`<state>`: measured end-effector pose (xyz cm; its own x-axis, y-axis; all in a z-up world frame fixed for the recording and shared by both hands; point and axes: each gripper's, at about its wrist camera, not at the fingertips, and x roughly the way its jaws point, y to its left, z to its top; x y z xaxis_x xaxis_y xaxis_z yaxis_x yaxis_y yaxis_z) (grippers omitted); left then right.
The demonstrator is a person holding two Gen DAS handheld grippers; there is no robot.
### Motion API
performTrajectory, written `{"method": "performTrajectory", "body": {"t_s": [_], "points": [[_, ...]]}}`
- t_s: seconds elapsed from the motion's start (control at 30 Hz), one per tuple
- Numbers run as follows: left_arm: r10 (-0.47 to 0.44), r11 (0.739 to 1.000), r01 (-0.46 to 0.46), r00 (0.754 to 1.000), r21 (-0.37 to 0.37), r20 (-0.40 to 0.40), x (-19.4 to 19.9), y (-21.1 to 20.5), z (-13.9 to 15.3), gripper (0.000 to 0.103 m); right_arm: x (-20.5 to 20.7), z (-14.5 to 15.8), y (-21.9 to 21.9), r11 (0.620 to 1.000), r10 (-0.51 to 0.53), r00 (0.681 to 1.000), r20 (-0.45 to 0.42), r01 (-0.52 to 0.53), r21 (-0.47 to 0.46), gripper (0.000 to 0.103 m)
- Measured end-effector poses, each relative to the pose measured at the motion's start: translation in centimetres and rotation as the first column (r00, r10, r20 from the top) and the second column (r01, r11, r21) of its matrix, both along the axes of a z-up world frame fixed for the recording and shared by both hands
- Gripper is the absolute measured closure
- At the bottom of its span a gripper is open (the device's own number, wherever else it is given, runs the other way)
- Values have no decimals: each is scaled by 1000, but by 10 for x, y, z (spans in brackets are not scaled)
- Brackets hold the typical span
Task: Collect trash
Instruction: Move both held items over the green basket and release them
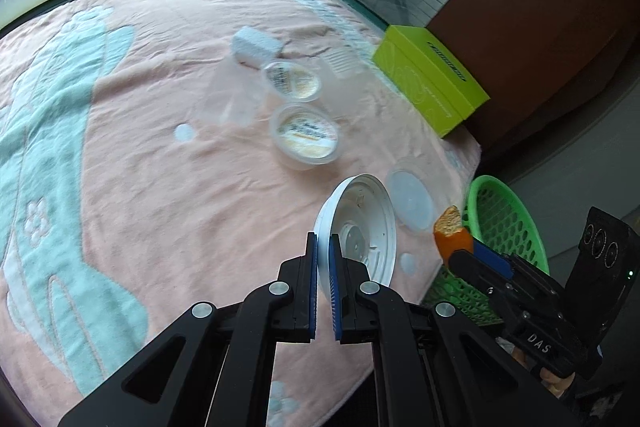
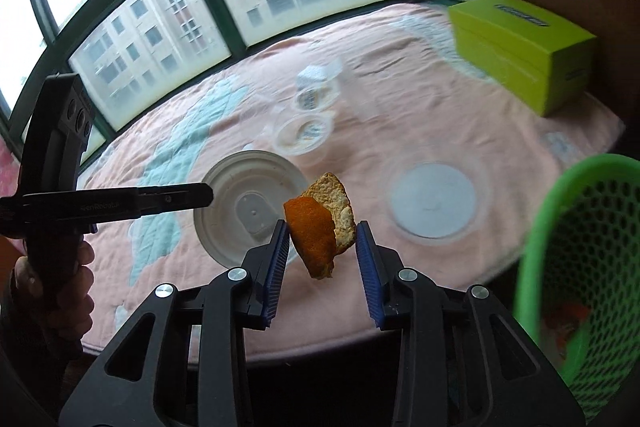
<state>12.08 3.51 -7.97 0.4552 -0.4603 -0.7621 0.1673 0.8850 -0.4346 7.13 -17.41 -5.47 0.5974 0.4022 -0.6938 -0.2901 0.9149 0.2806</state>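
My left gripper (image 1: 323, 241) is shut on the rim of a white round plastic lid (image 1: 360, 211), holding it tilted above the pink blanket. In the right wrist view that lid (image 2: 240, 175) hangs at the tip of the left gripper (image 2: 209, 195). My right gripper (image 2: 322, 227) is shut on a piece of orange peel (image 2: 316, 227), lifted off the blanket. From the left wrist view the peel (image 1: 451, 231) sticks up out of the right gripper (image 1: 466, 251), close to the green mesh basket (image 1: 504, 219). The basket (image 2: 580, 267) stands off the table's right edge.
A clear flat lid (image 2: 434, 205) lies on the pink and teal blanket (image 1: 160, 147). Two clear labelled cups (image 1: 306, 137) (image 1: 292, 81) and a white foam block (image 1: 256, 47) lie farther back. A yellow-green box (image 1: 428, 79) sits at the right edge. Windows run behind.
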Motion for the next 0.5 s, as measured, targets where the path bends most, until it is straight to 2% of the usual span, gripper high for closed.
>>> {"method": "performTrajectory", "body": {"t_s": [0.23,0.5], "points": [[-93,995,94,994,-16,48,6,-46,25,97,-19,14,-75,980,-194,981,19,195,-32,68],[-213,976,216,973,-22,87,13,-117,46,97,-42,17,-160,914,-399,917,20,399,-68,66]]}}
